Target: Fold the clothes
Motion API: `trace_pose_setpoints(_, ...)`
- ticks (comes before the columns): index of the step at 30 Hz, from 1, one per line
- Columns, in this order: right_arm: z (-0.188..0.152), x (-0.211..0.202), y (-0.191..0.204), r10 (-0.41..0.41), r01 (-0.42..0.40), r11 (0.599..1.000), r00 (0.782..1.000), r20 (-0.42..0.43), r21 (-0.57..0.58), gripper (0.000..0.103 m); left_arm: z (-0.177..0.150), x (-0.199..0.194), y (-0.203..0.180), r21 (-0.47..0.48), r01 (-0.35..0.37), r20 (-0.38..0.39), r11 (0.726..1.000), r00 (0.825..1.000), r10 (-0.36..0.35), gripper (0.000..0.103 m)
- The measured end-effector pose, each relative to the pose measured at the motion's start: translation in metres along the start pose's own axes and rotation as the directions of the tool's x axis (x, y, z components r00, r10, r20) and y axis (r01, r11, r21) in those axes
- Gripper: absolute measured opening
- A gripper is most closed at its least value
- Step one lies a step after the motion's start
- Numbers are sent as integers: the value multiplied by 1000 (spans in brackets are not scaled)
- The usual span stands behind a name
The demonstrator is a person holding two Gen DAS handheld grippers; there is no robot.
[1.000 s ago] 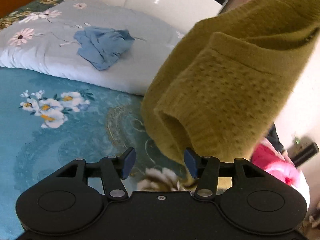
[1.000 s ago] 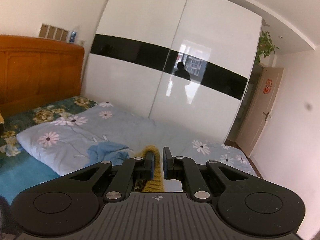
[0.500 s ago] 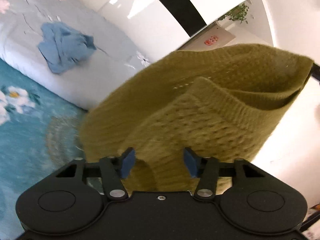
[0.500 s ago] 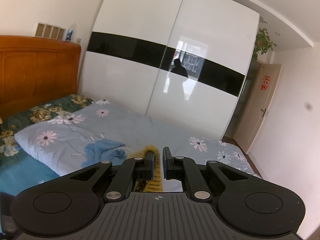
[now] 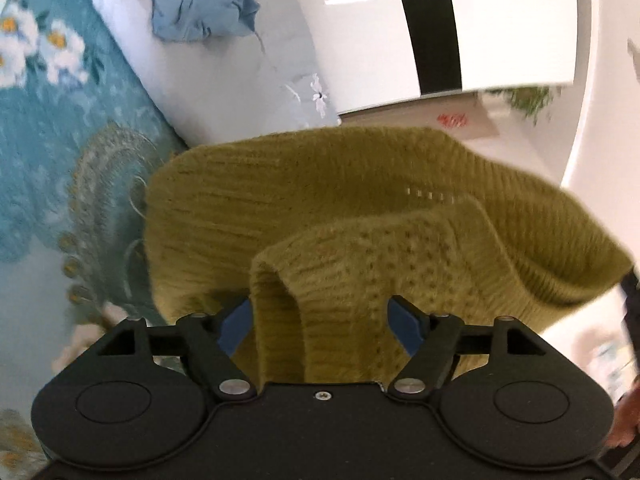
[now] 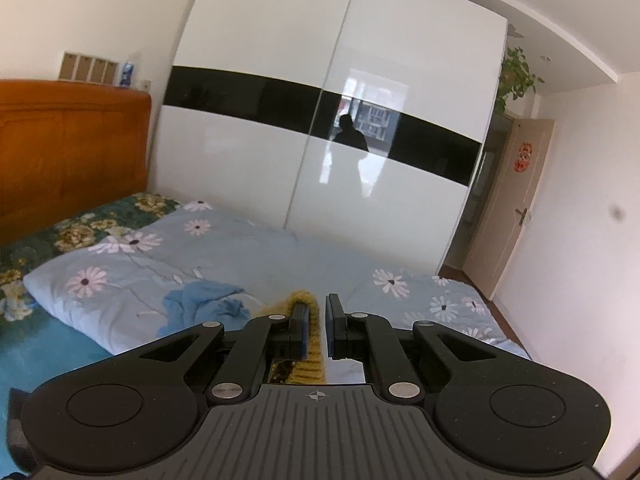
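Observation:
An olive-green knit sweater (image 5: 360, 216) hangs in the air above the bed. In the left wrist view one thick fold of it, like a sleeve end, droops between the blue pads of my left gripper (image 5: 320, 326), which stands wide open around it. My right gripper (image 6: 317, 330) is shut on a narrow edge of the same sweater (image 6: 312, 354), holding it up; the rest of the garment is hidden below the gripper body. A crumpled blue garment (image 5: 196, 8) (image 6: 204, 304) lies on the pale quilt beyond.
The bed has a teal floral sheet (image 5: 40, 140) and a folded light-blue daisy quilt (image 6: 120, 276). An orange wooden headboard (image 6: 60, 152) stands at the left, a white and black sliding wardrobe (image 6: 340, 80) behind the bed, and a door (image 6: 516, 200) at the right.
My left gripper has swung in toward the hanging sweater, so the sleeve-like fold now sits between its open fingers. The right gripper has kept its hold, rising slightly.

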State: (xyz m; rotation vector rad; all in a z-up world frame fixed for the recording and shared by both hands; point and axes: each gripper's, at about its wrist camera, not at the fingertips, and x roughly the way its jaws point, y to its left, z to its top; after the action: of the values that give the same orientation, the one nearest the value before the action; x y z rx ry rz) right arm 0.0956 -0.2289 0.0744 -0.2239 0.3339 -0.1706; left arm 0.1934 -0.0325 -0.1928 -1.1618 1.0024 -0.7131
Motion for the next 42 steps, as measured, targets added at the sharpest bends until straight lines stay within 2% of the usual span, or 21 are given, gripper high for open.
trace_pose_setpoints(3,1,1,-6,-3,3,1000,1000,-1,4,7,8,8,6,-81,64,13,995,998,-63,72)
trace_pose_setpoints(7,1,1,-12,-5,5,1000,1000,-4,15,7,10,18,14,-169,152,30,974,988,-149,72)
trace_pose_setpoints(11,0,2,-17,-10,10,1000,1000,-5,23,7,10,21,16,-226,216,87,950,976,-201,70)
trace_pose_setpoints(12,0,2,-18,-11,12,1000,1000,-5,26,7,11,20,14,-228,230,105,946,972,-211,69)
trace_pose_setpoints(13,-1,4,-20,-14,14,999,1000,-5,29,7,13,16,12,-221,240,123,945,968,-217,62)
trace_pose_setpoints(14,-1,8,-23,-17,17,999,1000,-5,30,7,16,13,9,-209,241,135,948,967,-216,51)
trace_pose_setpoints(15,-1,11,-26,-21,21,999,1000,-6,32,7,19,11,4,-191,235,142,953,967,-210,45)
trace_pose_setpoints(17,-3,13,-29,-28,28,999,1000,-10,42,7,27,6,-5,-153,219,156,964,968,-195,23)
trace_pose_setpoints(19,-5,16,-32,-39,39,998,999,-13,53,7,36,-2,-20,-89,198,163,976,970,-182,14)
trace_pose_setpoints(21,-6,18,-35,-44,45,996,999,-15,76,7,48,-12,-38,-29,188,179,982,967,-180,8)
trace_pose_setpoints(25,-1,16,-40,-63,62,992,998,6,107,7,72,-29,-76,77,167,196,983,964,-179,6)
trace_pose_setpoints(29,14,2,-42,-91,83,988,994,61,128,7,95,-53,-117,178,179,199,968,956,-214,5)
trace_pose_setpoints(31,23,-9,-41,-106,93,987,990,96,133,7,106,-69,-140,227,202,201,953,947,-249,5)
trace_pose_setpoints(34,33,-32,-37,-120,102,986,982,144,129,7,105,-105,-161,297,201,207,934,941,-268,5)
trace_pose_setpoints(42,33,-107,-21,-132,112,989,963,235,94,7,99,-203,-215,472,184,214,862,925,-315,5)
